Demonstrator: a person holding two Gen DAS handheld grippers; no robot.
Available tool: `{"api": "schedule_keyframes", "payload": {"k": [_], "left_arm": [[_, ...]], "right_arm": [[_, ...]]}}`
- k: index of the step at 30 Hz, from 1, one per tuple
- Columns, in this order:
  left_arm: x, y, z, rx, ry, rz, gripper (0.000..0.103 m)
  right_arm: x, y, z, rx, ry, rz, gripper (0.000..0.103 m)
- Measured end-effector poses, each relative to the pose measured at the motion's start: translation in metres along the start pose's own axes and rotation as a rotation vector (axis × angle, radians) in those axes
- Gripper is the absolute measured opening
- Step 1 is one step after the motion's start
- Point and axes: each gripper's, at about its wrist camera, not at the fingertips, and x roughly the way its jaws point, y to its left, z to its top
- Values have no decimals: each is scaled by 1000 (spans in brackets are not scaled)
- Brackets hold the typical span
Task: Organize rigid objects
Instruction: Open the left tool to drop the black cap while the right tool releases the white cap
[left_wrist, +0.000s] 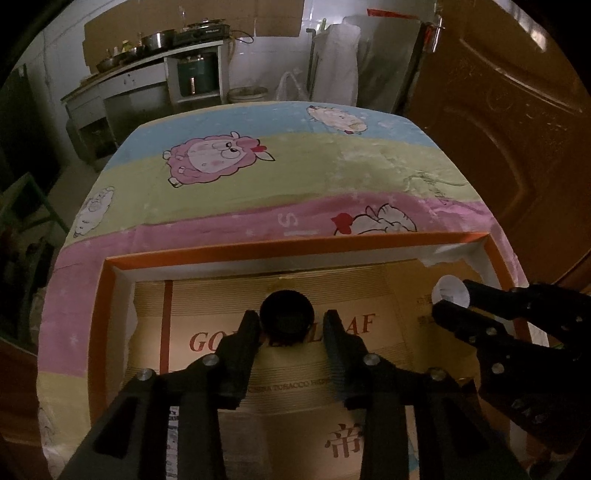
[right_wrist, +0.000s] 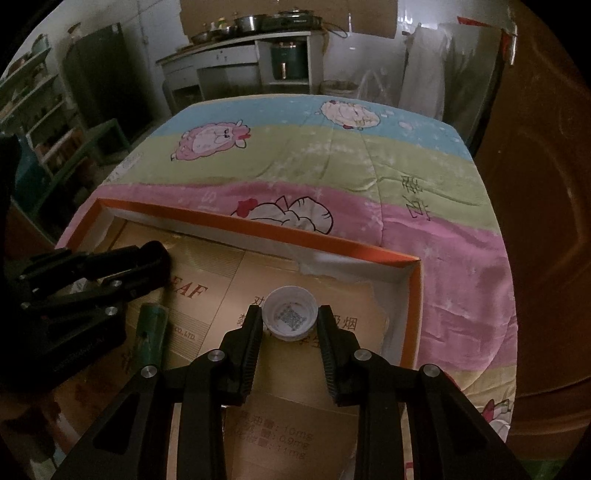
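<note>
My left gripper (left_wrist: 287, 320) is shut on a black round cap (left_wrist: 286, 312) and holds it over the orange-rimmed box (left_wrist: 258, 254). My right gripper (right_wrist: 290, 319) is shut on a white bottle cap (right_wrist: 289, 313), its hollow side facing the camera, over the right end of the same box (right_wrist: 280, 230). The white cap (left_wrist: 450, 291) and the right gripper (left_wrist: 452, 295) show at the right in the left wrist view. The left gripper (right_wrist: 162, 266) shows at the left in the right wrist view. A green cylinder (right_wrist: 149, 334) lies in the box below it.
The box is lined with tan printed cardboard (left_wrist: 280, 369) and rests on a table covered with a sheep-pattern cloth (left_wrist: 295, 177). A brown door (left_wrist: 517, 129) stands at the right. A kitchen counter with pots (left_wrist: 155, 44) is behind the table.
</note>
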Motion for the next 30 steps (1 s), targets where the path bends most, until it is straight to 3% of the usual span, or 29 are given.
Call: {"api": "schedule_keyframes", "payload": {"k": [30], "left_arm": [[-48,-9,-13,4,-84,-13,42]], "right_arm": [[-37,9,-15,28,-43,0,31]]}}
